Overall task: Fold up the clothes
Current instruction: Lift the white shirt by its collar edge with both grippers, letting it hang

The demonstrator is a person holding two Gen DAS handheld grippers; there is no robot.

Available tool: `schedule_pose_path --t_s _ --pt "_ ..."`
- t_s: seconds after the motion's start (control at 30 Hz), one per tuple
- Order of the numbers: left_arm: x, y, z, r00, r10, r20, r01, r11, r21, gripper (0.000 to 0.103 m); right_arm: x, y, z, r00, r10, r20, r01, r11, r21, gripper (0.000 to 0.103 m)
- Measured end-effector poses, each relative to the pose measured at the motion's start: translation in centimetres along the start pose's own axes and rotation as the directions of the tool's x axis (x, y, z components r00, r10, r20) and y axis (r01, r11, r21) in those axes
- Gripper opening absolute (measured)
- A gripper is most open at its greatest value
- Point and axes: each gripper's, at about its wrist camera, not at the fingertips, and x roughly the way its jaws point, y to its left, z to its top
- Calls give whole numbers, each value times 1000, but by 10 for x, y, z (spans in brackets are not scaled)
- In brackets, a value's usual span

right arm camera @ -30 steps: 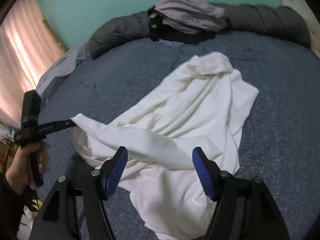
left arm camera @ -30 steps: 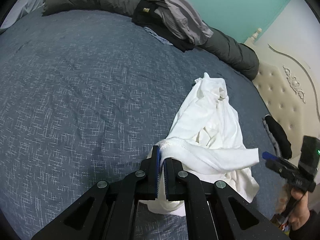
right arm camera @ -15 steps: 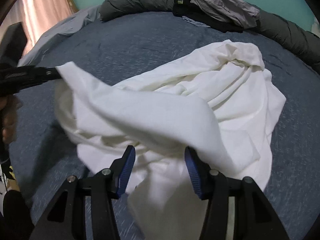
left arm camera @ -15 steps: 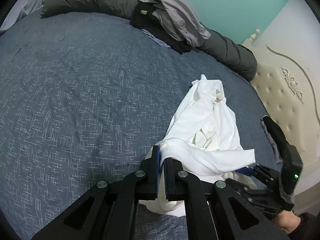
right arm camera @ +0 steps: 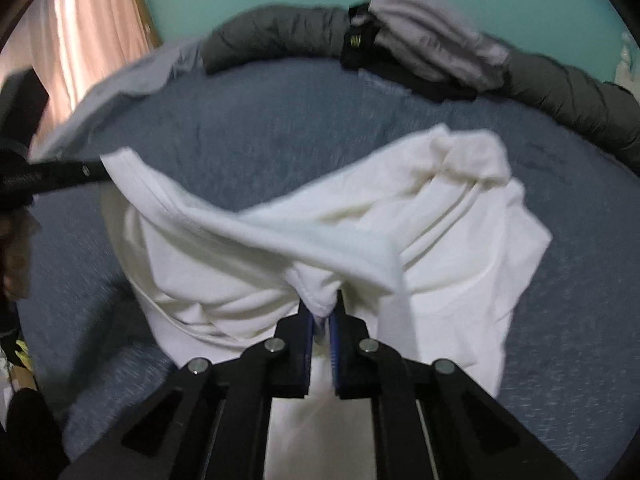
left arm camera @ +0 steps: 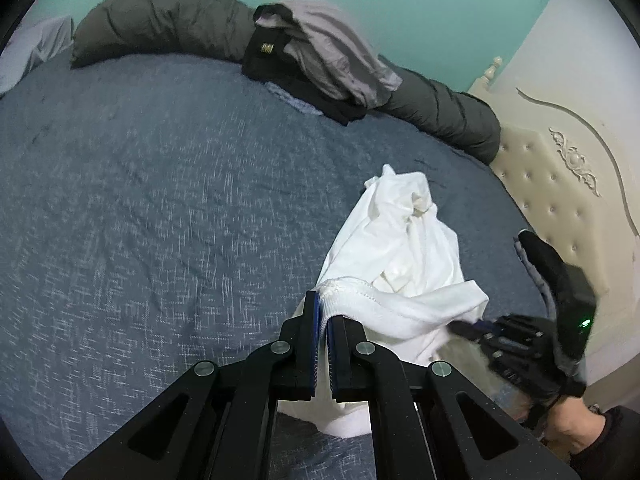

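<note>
A crumpled white garment [left arm camera: 400, 240] [right arm camera: 440, 216] lies on the blue bedspread [left arm camera: 160, 200]. My left gripper [left arm camera: 323, 310] is shut on a hemmed edge of it and holds that edge off the bed. My right gripper [right arm camera: 320, 312] has closed on a bunched fold of the same garment, the cloth pinched between its blue pads. In the left wrist view the right gripper [left arm camera: 466, 326] comes in from the right against the lifted edge. In the right wrist view the left gripper [right arm camera: 92, 170] reaches in from the left and holds the stretched corner.
A long grey bolster [left arm camera: 160, 24] [right arm camera: 280, 36] lies along the far side of the bed with a pile of grey and black clothes [left arm camera: 320, 56] [right arm camera: 420, 56] on it. A cream tufted headboard [left arm camera: 560, 184] stands at right. Pink curtains [right arm camera: 80, 40] hang at left.
My right gripper moved in to the garment and its jaws went from wide open to shut on a fold. My left gripper lifted its edge a little higher.
</note>
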Motion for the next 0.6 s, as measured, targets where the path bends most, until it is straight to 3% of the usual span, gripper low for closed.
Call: schedule_pose_path --t_s 0.3,0.6 --pt "-80 -59 30 992 -20 124 11 997 74 3 -122 -7 55 984 -19 178 22 1000 -11 5" --pt "-193 -150 76 957 -46 287 -11 981 194 3 -266 1 105 926 -70 371 86 996 -27 5"
